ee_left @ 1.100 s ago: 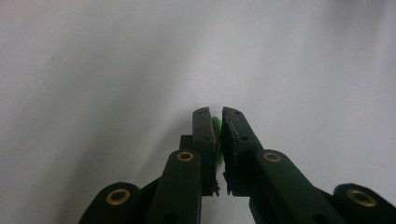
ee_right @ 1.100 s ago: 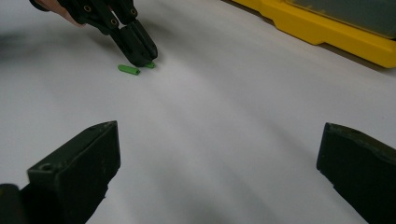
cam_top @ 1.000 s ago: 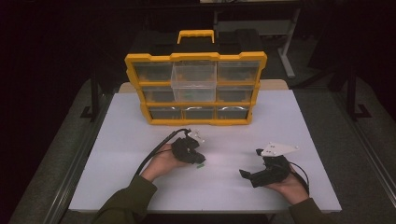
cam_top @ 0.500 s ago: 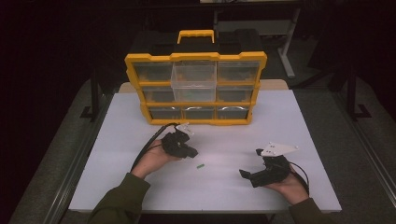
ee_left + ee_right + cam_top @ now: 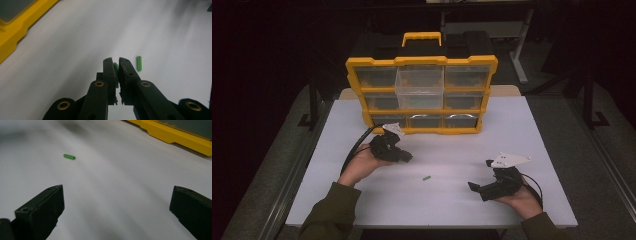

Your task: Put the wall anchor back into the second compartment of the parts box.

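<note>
Pinched between the nearly closed jaws of my left gripper (image 5: 117, 62) is a small green peg (image 5: 115, 67). A second green peg (image 5: 139, 63) lies flat on the white table just right of the jaw tips. In the high view that loose peg (image 5: 427, 178) rests mid-table, between my left gripper (image 5: 404, 156) and my right gripper (image 5: 475, 189). The right gripper (image 5: 117, 195) hovers low with its jaws wide apart and empty; the loose peg (image 5: 69, 156) lies ahead to its left.
A yellow drawer organizer (image 5: 422, 61) stands at the back of the white table (image 5: 522, 135), its clear top-middle drawer (image 5: 419, 87) pulled out. Its yellow base shows in both gripper views. A black cable (image 5: 354, 147) trails from the left gripper.
My left gripper has drawn back to the left, toward the organizer, uncovering the loose green peg on the table. The right gripper has stayed put.
</note>
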The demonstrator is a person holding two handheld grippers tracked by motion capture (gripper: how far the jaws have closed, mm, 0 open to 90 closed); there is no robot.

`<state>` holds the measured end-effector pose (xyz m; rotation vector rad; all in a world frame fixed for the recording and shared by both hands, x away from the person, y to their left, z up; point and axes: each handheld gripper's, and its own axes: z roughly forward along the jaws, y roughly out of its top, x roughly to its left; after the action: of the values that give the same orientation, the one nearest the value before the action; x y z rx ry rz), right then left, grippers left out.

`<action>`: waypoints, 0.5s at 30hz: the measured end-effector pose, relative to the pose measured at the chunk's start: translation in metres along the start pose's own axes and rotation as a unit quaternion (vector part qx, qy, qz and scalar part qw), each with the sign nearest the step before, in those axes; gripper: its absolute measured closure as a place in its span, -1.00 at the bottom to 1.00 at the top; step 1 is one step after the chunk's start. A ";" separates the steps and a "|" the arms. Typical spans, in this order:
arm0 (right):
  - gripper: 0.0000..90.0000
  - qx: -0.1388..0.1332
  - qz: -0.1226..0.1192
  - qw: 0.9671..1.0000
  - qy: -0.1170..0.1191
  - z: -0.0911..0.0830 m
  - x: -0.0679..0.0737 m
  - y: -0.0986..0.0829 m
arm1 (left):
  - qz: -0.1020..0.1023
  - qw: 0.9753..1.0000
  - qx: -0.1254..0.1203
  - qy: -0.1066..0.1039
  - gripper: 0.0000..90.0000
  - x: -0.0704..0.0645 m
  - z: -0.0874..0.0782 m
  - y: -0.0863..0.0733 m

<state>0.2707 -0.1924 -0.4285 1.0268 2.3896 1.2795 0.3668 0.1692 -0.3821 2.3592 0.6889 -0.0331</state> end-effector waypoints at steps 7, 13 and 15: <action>-1.00 -0.002 0.001 1.000 0.000 -0.001 -0.001 0.000 | -0.006 1.000 -0.006 0.011 0.88 0.005 -0.023 0.004; -1.00 -0.002 0.001 1.000 0.000 0.000 -0.001 0.000 | 0.002 1.000 0.004 0.022 0.88 0.008 -0.043 0.013; -1.00 -0.001 0.001 1.000 -0.001 0.000 0.000 0.000 | -0.001 1.000 -0.002 0.023 0.88 0.008 -0.051 0.018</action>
<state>0.2707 -0.1930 -0.4283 1.0280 2.3860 1.2822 0.3743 0.1933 -0.3332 2.3622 0.7124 0.0221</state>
